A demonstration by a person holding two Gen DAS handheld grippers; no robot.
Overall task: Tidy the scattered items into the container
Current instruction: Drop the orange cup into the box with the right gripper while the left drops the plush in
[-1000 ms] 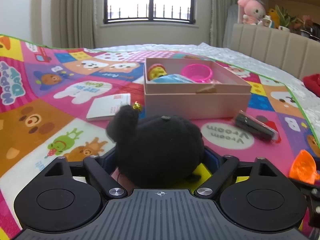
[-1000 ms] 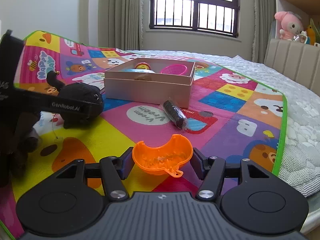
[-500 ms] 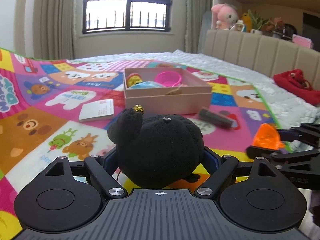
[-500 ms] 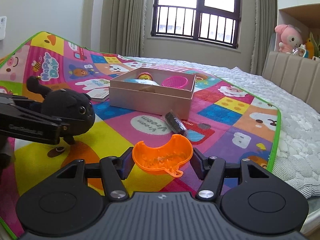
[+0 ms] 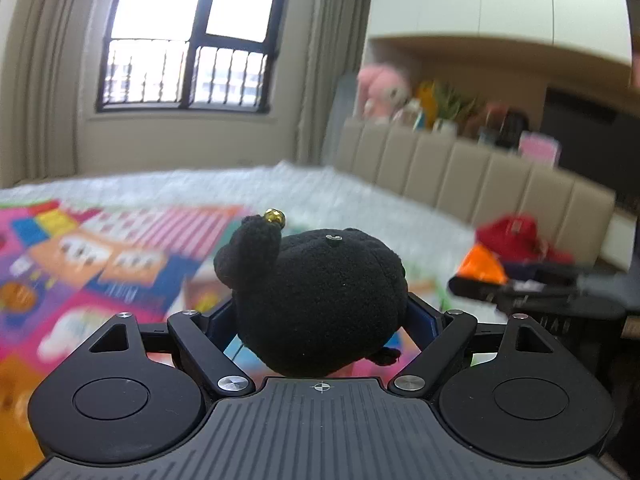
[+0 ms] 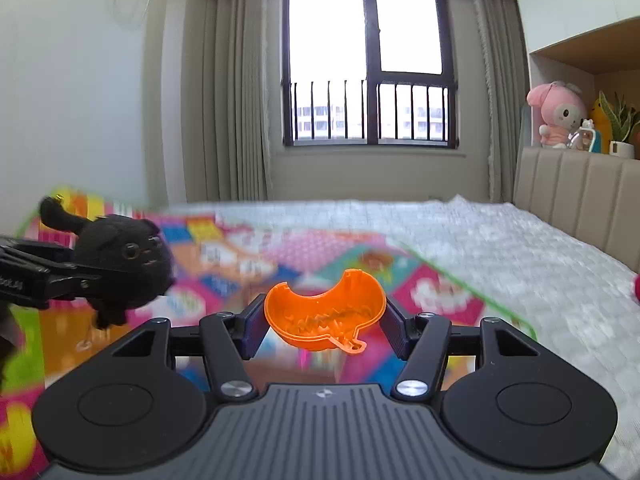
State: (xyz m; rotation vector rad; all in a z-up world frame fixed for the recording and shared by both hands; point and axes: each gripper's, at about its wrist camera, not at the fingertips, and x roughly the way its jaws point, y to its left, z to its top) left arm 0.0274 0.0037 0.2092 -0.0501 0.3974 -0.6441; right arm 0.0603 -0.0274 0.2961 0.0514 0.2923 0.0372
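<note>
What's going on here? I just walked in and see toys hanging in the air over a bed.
A person is tidying toys with a pair of tongs in each hand. The left tongs are clamped on a black plush cat, and the right tongs grip an orange plastic mould. Both toys are held up above the colourful play mat on the bed. The container they belong in is not in view right now, so nothing has been dropped in at this moment.
</note>
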